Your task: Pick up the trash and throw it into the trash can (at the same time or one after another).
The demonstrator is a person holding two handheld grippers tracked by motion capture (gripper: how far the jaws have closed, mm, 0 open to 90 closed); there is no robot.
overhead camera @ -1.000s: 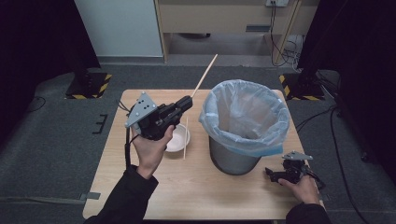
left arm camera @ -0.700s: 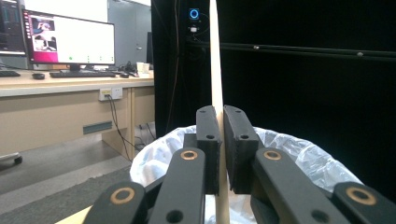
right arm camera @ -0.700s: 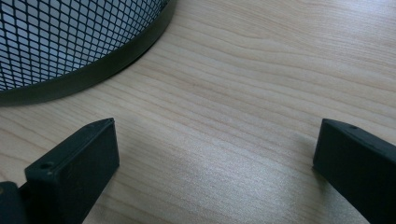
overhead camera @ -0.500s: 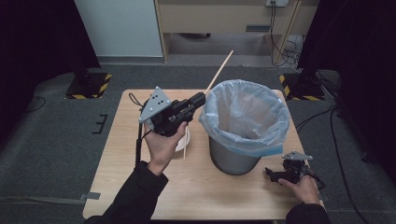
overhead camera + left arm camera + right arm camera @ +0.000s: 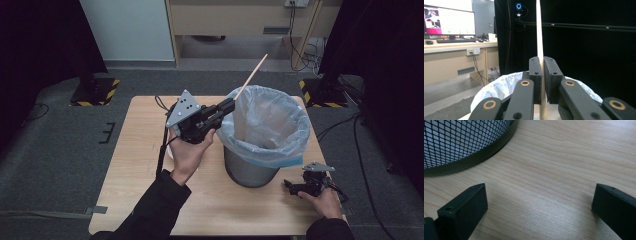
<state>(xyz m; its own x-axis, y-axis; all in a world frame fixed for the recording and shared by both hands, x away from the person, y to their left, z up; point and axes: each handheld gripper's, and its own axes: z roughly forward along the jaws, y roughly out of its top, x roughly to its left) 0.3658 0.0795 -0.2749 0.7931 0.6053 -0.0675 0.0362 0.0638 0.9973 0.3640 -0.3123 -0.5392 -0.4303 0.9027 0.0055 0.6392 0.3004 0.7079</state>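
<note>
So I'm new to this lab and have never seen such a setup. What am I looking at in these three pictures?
A person sits at a wooden table and holds a hand-operated gripper in each hand. The high view looks down from above. The other two come from cameras riding on the grippers, looking along their black jaws. The left gripper is shut on a thin wooden stick, held up beside the rim of a mesh bin lined with a plastic bag. The right gripper rests open on the table next to the bin's base, holding nothing.
</note>
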